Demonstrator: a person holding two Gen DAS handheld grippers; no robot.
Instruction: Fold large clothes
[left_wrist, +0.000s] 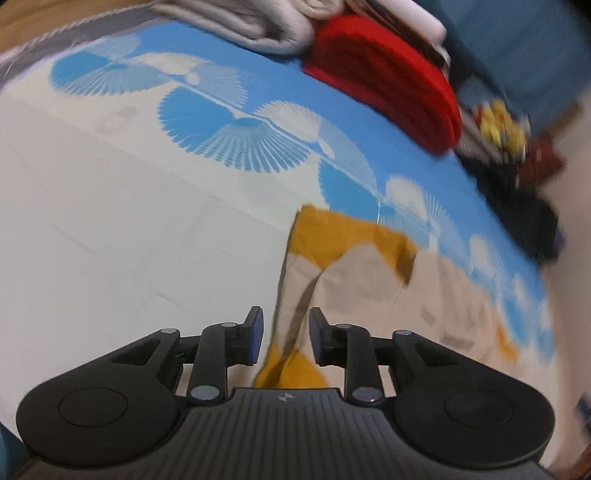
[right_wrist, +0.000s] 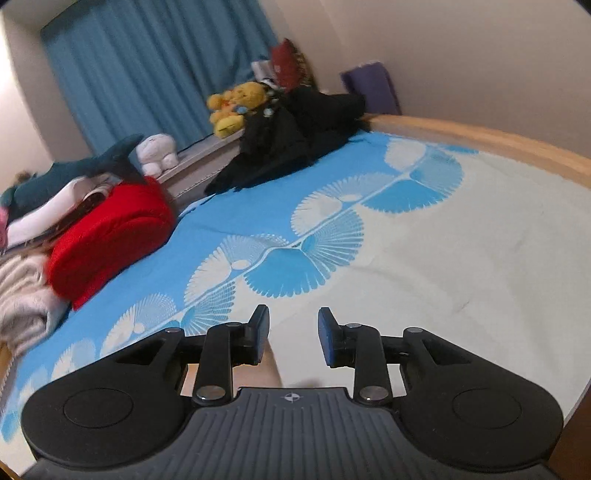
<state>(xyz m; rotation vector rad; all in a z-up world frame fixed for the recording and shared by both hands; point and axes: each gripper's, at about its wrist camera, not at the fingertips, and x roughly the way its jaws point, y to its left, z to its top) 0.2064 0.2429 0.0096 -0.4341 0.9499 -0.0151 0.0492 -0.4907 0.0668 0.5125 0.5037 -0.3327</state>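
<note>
Bed (right_wrist: 480, 229) w/ blue-and-white fan-print sheet fills both views. Teal curtain (right_wrist: 147, 66) behind it. On the far side of the bed: black clothes heap (right_wrist: 295, 140), folded red garment (right_wrist: 110, 240) in a stack w/ grey and white pieces, yellow plush toy (right_wrist: 236, 103) near the curtain.

Task garment: beige and mustard cloth (left_wrist: 351, 266) lying flat on the sheet, in front of and to the right of the left claw (left_wrist: 286, 338). A fold of it runs up between that claw's pads, but pads stand apart, not pressing the cloth.

Right claw (right_wrist: 292, 338) also spread, over white part of the sheet; a beige strip shows low between its pads, not gripped.
</note>
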